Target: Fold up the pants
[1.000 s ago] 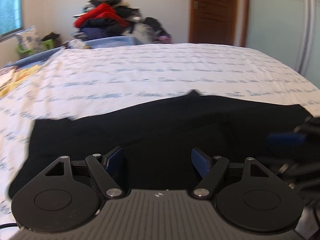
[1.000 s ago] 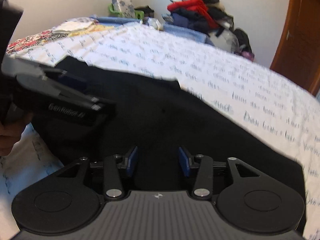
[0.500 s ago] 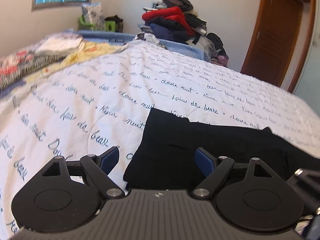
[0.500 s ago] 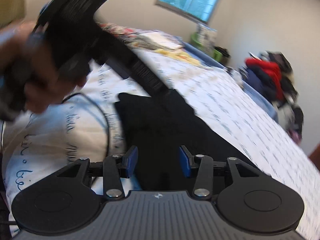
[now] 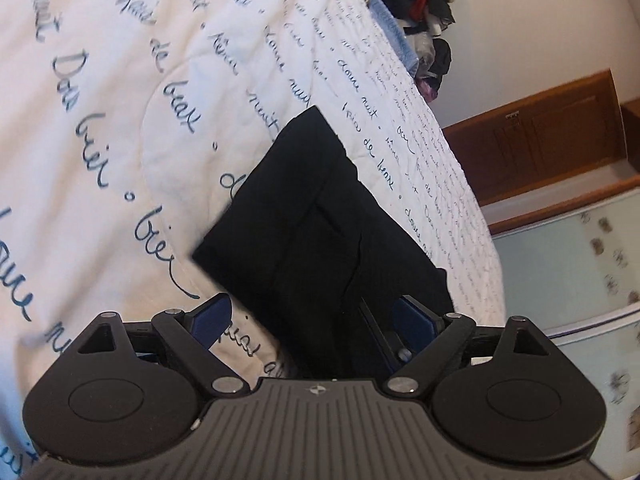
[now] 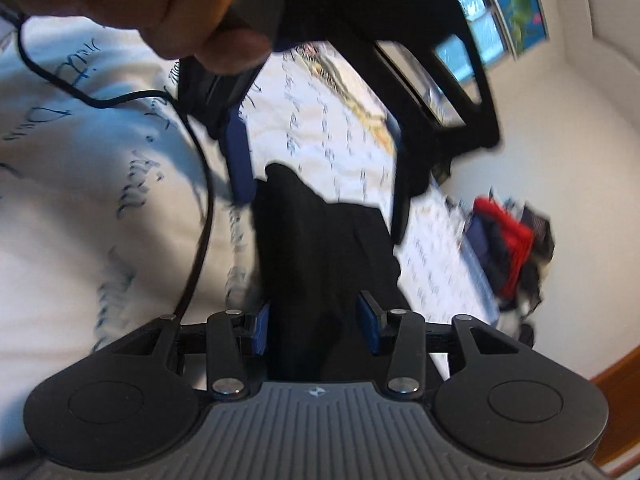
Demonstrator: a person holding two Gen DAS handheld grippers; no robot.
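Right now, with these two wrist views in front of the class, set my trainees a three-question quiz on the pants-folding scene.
1. True or false: the pants lie on a plain blue sheet.
2. Multiple choice: the left hand-held gripper is A) shut on the pants, B) open above them, C) out of view.
3. Fill in: the pile of clothes behind the bed holds a bright ____ garment.

Key: 1 false, the bedspread is white with blue script. 2 B. 3 red.
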